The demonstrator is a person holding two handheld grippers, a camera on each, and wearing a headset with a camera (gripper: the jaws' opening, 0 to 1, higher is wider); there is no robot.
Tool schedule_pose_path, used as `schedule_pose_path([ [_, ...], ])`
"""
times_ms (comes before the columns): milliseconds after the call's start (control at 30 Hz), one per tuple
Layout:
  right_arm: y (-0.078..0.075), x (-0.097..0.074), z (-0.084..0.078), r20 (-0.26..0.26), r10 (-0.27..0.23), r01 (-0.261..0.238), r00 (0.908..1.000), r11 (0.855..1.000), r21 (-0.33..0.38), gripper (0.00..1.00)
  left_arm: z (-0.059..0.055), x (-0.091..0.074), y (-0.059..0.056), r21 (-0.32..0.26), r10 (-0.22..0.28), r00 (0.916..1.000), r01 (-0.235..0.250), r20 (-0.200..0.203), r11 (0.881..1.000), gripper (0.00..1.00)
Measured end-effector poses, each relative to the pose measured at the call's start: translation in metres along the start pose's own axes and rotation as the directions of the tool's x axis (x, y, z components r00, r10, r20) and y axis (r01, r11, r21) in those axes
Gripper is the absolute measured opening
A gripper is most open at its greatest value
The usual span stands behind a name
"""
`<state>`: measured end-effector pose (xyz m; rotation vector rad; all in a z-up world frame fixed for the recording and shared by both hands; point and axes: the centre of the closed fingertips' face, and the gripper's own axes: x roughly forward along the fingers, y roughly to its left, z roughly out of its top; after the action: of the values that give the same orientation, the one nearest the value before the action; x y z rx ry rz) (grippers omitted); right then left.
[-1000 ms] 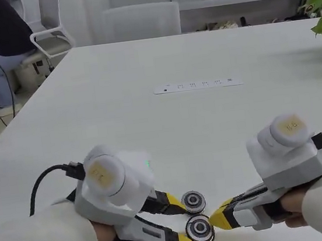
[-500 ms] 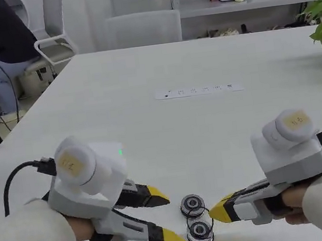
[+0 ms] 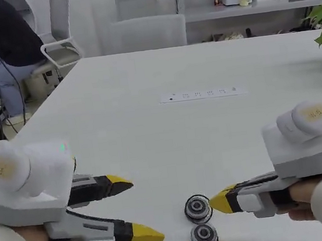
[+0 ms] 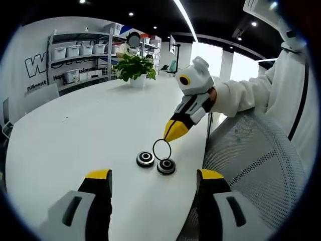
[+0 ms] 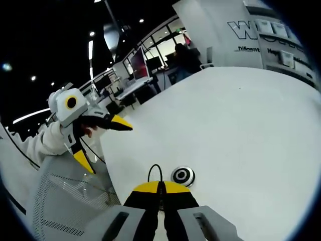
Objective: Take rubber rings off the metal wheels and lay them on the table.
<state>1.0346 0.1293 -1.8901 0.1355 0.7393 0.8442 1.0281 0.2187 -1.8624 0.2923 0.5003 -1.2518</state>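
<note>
Pinching a thin ring (image 4: pixel 153 149) between its tips, the right gripper (image 3: pixel 212 203) hovers at the wheels' (image 3: pixel 197 208) three o'clock. The left gripper (image 3: pixel 147 210) sits spread and empty at nine. I'd lower the ring flat onto bare table (image 3: pixel 169 137), clear of both wheels, before opening.

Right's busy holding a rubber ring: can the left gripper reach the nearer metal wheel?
Probably yes: the left gripper is open, with bare table between it and that metal wheel.
</note>
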Motion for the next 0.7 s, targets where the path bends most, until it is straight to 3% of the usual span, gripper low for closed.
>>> schedule_pose_path([
  [267,0.008,-0.004,0.012,0.061,0.030,-0.032,0.9977,0.999,0.031,0.00,-0.005,-0.002,0.000,0.000,-0.019,0.9997,0.019,0.019,1.000,0.76],
  [433,0.015,-0.005,0.020,0.098,0.056,-0.060,0.9936,0.997,0.043,0.00,-0.025,0.001,0.003,-0.024,-0.029,0.9988,0.029,-0.038,0.999,0.79],
  [700,0.022,-0.006,0.029,0.145,0.088,-0.098,0.9856,0.993,0.063,0.00,-0.036,-0.002,0.010,-0.076,-0.010,0.9995,0.007,-0.031,0.997,0.82],
])
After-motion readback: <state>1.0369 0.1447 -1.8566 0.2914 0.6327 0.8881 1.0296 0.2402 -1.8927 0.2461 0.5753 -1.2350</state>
